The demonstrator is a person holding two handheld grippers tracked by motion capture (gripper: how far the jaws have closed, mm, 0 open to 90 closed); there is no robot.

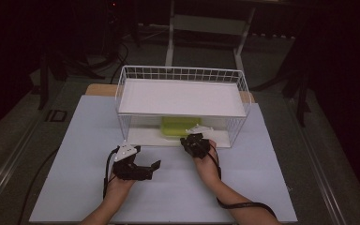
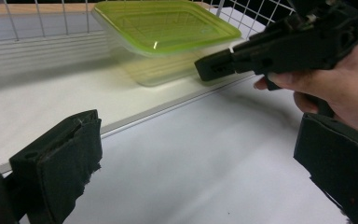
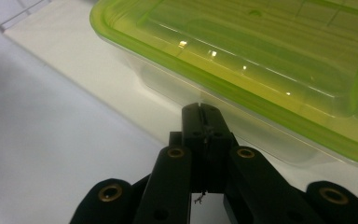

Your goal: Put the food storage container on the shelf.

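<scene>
Container (image 3: 261,70): 1, green-lidded, in 1 wire basket (image 1: 242,89) | left gripper (image 2: 196,158) wide | right gripper (image 3: 204,116) closed, empty

A pale white board (image 1: 75,154) covers a wooden table (image 1: 96,89), whose tan edge shows at the far left and far right corners. Around it lies a grey floor (image 1: 14,140), lit near the table and fading into a dark room at the far side, where black stand legs (image 1: 47,75) and loose cables (image 1: 119,54) sit to the left. A white metal frame (image 1: 206,26) stands on the floor beyond the table, and more dark legs (image 1: 302,93) stand at the right.
</scene>
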